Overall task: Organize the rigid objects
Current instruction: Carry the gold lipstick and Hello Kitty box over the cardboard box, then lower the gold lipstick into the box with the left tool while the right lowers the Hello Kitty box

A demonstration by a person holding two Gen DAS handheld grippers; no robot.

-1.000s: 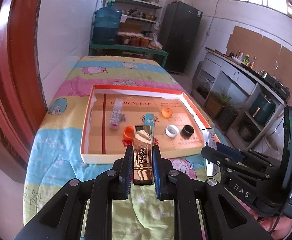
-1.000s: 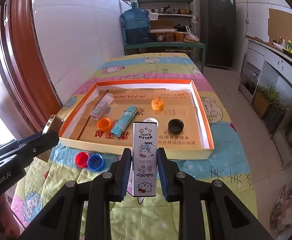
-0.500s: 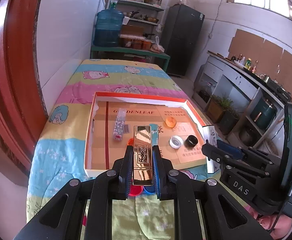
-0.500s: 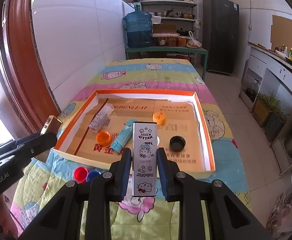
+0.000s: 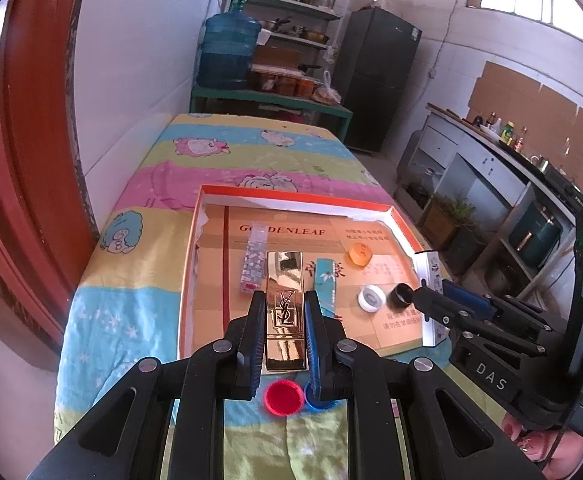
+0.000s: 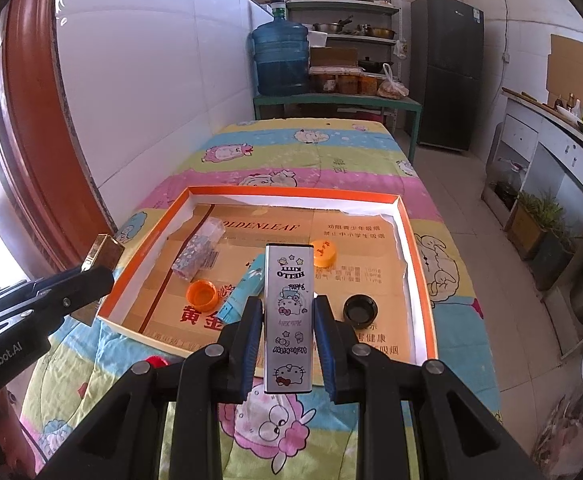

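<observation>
A: What sits in the orange-rimmed box [image 6: 419, 264] at mid-frame?

B: An orange cap [image 6: 201, 294], a second orange cap [image 6: 324, 253], a black cap [image 6: 360, 309], a white cap [image 5: 371, 298], a blue tube [image 6: 243, 290] and a clear patterned tube [image 6: 197, 254].

A: And the grippers?

B: The left gripper [image 5: 283, 316] is clamped on a gold case [image 5: 285, 304]; the right gripper [image 6: 287, 320] is clamped on a Hello Kitty case [image 6: 289, 312], both held in front of the box.

A: Anything hard to see?

B: A red cap [image 5: 283, 397] and a blue cap [image 5: 311, 400] lie on the cloth, low in the left view (the blue one half behind a finger).
</observation>
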